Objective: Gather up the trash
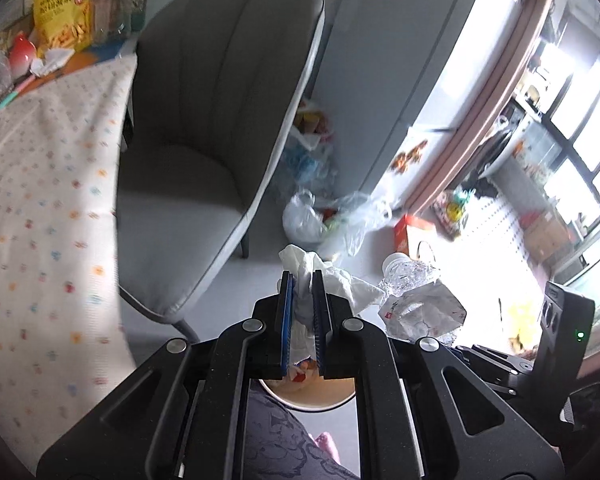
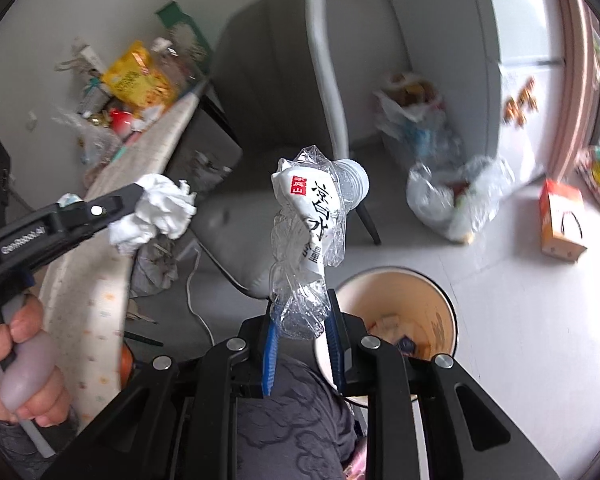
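- So, nearest thing in both views is the person's leg (image 2: 296, 412) in dark patterned fabric, right under the two grippers.
- Left gripper (image 1: 301, 276) is clamped tight on a crumpled white tissue (image 1: 306, 262); the paper bunches out past the tips and down between the blue pads (image 1: 287, 312).
- From the right wrist view you can see the hand (image 2: 18, 364) squeezing that gripper's pale handle, tissue (image 2: 156, 208) sticking out front.
- Right gripper (image 2: 302, 300) is gripping a crushed clear bottle (image 2: 312, 236) by its bottom end, with the white cap (image 2: 354, 182) pointing up and away. The white label has a red square and black characters.
- In the left view that bottle (image 1: 416, 288) sits just right of the tissue, close but I can't tell if they touch.
- Bin (image 2: 396, 312) is on the floor just right of the leg, below the right gripper: round, tan inside, some scraps already at the bottom. Bottle isn't in it, and neither is the tissue.
- Left of all this is a table (image 1: 40, 200) with a dotted cloth, its edge running past the left gripper.
- Further out, a grey chair (image 1: 220, 120) stands mid-room.
- Right of the chair legs, a clear plastic bag (image 2: 456, 200) of stuff lies on the floor, and an orange box (image 2: 562, 220) sits further right.
- Far end of the table has clutter: a yellow snack bag (image 1: 62, 4), a red-and-white thing, more crumpled paper.
- Another stuffed bag (image 2: 412, 108) leans at the far wall.
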The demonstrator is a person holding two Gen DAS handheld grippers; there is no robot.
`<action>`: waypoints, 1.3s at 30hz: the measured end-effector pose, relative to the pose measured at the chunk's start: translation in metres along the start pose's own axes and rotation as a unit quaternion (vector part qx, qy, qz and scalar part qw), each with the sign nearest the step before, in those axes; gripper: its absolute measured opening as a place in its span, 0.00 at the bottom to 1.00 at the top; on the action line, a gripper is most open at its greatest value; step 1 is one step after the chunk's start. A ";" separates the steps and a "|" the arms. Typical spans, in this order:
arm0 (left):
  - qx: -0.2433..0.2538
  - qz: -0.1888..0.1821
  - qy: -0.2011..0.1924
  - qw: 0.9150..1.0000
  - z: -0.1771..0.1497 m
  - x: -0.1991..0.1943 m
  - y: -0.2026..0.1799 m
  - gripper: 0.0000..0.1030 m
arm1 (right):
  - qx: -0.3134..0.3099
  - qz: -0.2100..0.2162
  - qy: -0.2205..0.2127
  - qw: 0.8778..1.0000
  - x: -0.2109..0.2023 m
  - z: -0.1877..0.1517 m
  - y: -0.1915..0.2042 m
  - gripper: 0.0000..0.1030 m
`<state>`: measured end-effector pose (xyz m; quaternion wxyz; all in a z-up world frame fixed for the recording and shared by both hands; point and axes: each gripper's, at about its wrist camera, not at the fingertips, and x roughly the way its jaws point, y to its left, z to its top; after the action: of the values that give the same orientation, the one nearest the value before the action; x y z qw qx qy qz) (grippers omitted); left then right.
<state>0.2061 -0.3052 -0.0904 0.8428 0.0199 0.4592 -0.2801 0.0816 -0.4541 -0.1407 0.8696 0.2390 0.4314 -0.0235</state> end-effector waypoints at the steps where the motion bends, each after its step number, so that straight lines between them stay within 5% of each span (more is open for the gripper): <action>1: 0.001 0.001 0.006 1.000 -0.001 0.005 -0.001 0.09 | 0.008 -0.003 0.010 1.000 0.008 -0.003 -0.008 0.21; 10: 0.016 0.006 0.050 0.999 -0.012 0.040 -0.012 0.09 | 0.047 -0.006 0.064 0.997 0.071 -0.019 -0.051 0.25; 11: 0.017 0.005 0.057 0.998 -0.013 0.044 -0.013 0.09 | 0.055 -0.004 0.069 0.996 0.079 -0.021 -0.057 0.37; 12: 0.018 0.004 0.065 0.998 -0.014 0.047 -0.015 0.09 | 0.064 -0.005 0.073 0.995 0.086 -0.023 -0.062 0.59; 13: 0.021 0.004 0.069 0.997 -0.015 0.049 -0.017 0.09 | 0.069 -0.010 0.073 0.995 0.090 -0.024 -0.068 0.64; 33: 0.069 0.023 0.160 0.984 -0.021 0.124 -0.065 0.10 | 0.103 -0.040 0.006 0.994 -0.003 -0.040 -0.118 0.71; 36: 0.069 -0.001 0.184 0.981 -0.022 0.133 -0.073 0.30 | 0.105 -0.043 0.002 0.994 -0.011 -0.040 -0.120 0.73; 37: 0.070 -0.004 0.180 0.981 -0.021 0.131 -0.075 0.55 | 0.105 -0.044 0.000 0.994 -0.013 -0.041 -0.121 0.74; 38: 0.072 0.000 0.169 0.983 -0.021 0.127 -0.076 0.68 | 0.105 -0.047 -0.001 0.993 -0.015 -0.041 -0.122 0.75; 39: 0.075 0.013 0.153 0.985 -0.019 0.121 -0.077 0.70 | 0.106 -0.048 -0.002 0.993 -0.018 -0.042 -0.122 0.77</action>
<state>0.2047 -0.4188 -0.1792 0.7623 0.1320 0.5601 -0.2964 0.0094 -0.5467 -0.1971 0.8381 0.3090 0.4354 -0.1118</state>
